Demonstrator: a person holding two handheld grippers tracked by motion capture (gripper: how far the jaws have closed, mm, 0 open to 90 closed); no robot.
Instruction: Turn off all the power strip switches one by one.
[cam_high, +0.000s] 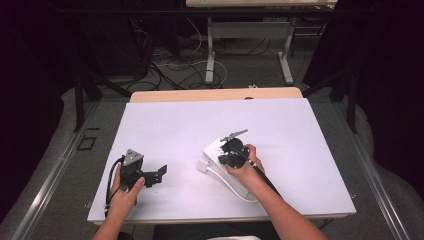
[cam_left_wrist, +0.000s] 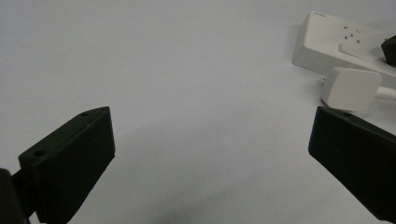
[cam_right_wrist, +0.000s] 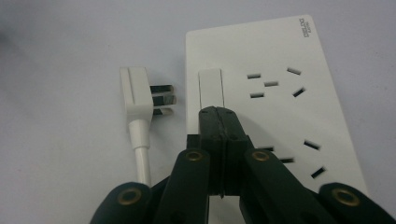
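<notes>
White plastic power strip (cam_right_wrist: 275, 107) lies on the pale table (cam_high: 175, 130) at about five o'clock from its centre, its own plug (cam_right_wrist: 140, 95) loose just beside it at nine o'clock, prongs pointing at the strip and touching no socket. The right gripper (cam_right_wrist: 219, 114), jaws pressed together with nothing between them, has its tips at the strip's rocker switch (cam_right_wrist: 211, 86), so the switch press looks under way; whether it has flipped I cannot tell. The left gripper (cam_high: 161, 173) rests open at seven o'clock, idle.

Smooth white plastic power strip (cam_right_wrist: 280, 98); glossy white plastic plug (cam_right_wrist: 140, 95), metal prongs; matt white table sheet (cam_high: 200, 130)
</notes>
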